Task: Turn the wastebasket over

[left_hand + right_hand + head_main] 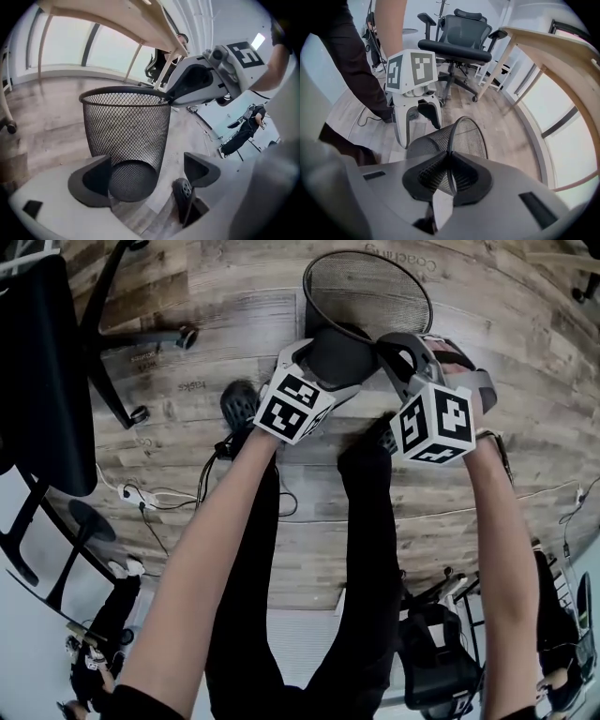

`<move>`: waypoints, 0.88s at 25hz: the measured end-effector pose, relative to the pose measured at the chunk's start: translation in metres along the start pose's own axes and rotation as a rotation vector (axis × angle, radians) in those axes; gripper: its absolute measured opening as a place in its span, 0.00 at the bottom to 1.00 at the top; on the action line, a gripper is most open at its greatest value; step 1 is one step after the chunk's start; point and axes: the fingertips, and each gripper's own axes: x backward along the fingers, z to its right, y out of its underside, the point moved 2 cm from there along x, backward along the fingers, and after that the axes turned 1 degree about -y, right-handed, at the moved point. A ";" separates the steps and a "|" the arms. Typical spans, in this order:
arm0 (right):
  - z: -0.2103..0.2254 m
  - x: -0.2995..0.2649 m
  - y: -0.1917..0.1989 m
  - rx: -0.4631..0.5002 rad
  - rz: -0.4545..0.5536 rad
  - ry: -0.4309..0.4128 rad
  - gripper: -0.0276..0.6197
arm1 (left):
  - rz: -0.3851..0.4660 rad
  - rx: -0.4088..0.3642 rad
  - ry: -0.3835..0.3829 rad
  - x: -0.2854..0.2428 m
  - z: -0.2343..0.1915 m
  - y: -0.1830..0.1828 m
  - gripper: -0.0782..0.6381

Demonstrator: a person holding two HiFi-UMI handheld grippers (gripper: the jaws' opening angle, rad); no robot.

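— Where's the wastebasket (370, 296)?

— Over the wood floor (234, 324), just ahead of the person's legs. It's tipped, so the open mouth faces away from them and the solid base points back toward them.

— What's got hold of it?

— The right hand-held gripper (449, 171). Its jaws are pinched together on the rim, with the mesh wall caught between the pads.

— And the left hand-held gripper (146, 164)?

— Its jaws stand wide apart. The base sits between them, right up against one jaw, with a clear gap to the other. Nothing is squeezed.

— Anything else nearby?

— An office chair (454, 47), well apart from the wastebasket, and cables (159, 498) on the floor.
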 end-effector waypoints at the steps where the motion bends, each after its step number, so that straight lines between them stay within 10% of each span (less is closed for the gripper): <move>1: 0.001 0.001 0.001 0.006 -0.001 0.009 0.13 | 0.002 -0.014 0.003 -0.002 0.001 -0.005 0.82; 22: -0.103 -0.009 0.001 -0.171 0.068 -0.235 0.13 | -0.117 -0.009 0.026 -0.002 0.027 0.046 0.81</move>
